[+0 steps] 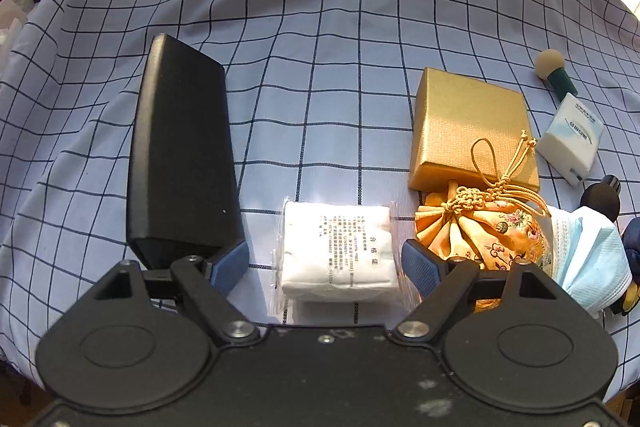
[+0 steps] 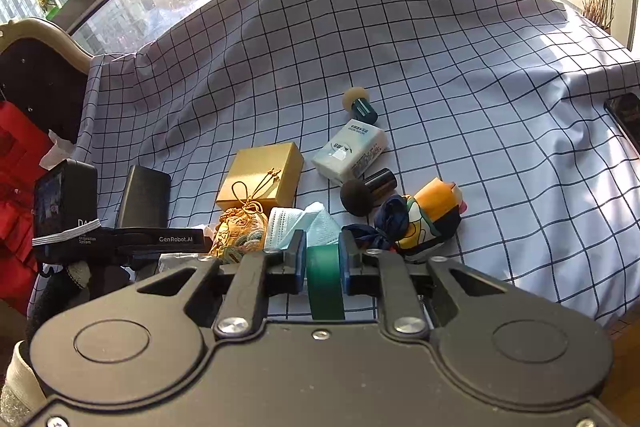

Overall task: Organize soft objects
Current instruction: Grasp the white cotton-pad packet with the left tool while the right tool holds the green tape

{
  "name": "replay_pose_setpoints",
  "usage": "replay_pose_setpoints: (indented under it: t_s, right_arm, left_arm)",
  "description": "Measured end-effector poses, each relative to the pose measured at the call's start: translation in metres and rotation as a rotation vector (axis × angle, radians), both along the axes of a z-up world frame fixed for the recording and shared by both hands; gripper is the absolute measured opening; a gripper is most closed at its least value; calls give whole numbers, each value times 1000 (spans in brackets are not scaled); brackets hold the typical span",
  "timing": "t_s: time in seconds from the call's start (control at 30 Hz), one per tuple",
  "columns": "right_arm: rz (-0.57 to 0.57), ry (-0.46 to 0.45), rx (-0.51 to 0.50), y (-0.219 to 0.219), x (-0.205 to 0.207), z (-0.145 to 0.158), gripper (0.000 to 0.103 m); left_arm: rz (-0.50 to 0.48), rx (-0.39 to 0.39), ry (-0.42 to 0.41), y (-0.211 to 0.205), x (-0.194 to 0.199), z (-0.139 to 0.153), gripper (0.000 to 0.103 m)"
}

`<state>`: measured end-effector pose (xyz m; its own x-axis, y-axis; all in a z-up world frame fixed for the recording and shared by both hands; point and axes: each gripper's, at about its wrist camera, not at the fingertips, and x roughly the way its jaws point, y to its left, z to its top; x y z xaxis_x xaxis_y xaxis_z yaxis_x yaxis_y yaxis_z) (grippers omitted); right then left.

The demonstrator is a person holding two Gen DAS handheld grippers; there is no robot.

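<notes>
We are holding the left tongs (image 1: 325,263) open astride the wrapped cotton pad pack (image 1: 338,251), lying near on the checked surface (image 1: 320,87) just left of the brocade pouch (image 1: 484,231); judging it light, squashy, film slippery; gripping mid-sides; right tongs (image 2: 323,258) are clamping a green band (image 2: 325,281).

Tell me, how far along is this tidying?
Early, it seems. Nothing looks sorted: the gold box, embroidered pouch, face mask, tissue pack and scarf lie jumbled on the checked cloth. In hand: the right gripper pinches a green band; the left gripper straddles the white cotton pack, open.
</notes>
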<state>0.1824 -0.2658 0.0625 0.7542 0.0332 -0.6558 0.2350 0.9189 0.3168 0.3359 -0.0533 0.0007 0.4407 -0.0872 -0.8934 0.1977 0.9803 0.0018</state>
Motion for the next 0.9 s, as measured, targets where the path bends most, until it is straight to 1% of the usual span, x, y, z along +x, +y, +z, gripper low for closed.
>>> replay_pose_setpoints:
  t_s: [0.13,0.2,0.27,0.3,0.33,0.37,0.5,0.63,0.8,0.9]
  right_arm:
    - [11,19,-8,3,4,-3,16]
    - [13,26,-3,3,5,-5,16]
    - [7,29,-6,2,5,-6,16]
    - [5,31,-7,1,5,-6,16]
    - [5,31,-7,1,4,-6,16]
    - [5,32,-7,0,4,-6,16]
    - [1,39,-23,1,4,-7,16]
    - [2,40,-38,1,0,-7,16]
    - [1,30,-60,5,-8,-5,16]
    - [-2,27,-59,8,-13,-5,16]
  left_arm:
    - [25,-12,53,0,9,-11,82]
    - [28,-4,43,-3,11,-12,82]
    - [25,-10,38,-3,12,-11,77]
    - [30,-16,36,-3,12,-10,70]
    - [32,-17,31,-2,12,-8,60]
    - [30,-22,29,-1,12,-6,57]
    - [66,-93,54,12,14,3,56]
    - [74,-111,30,21,4,19,56]
    - [12,-161,3,34,-29,46,56]
    - [-30,-151,-29,39,-60,59,56]
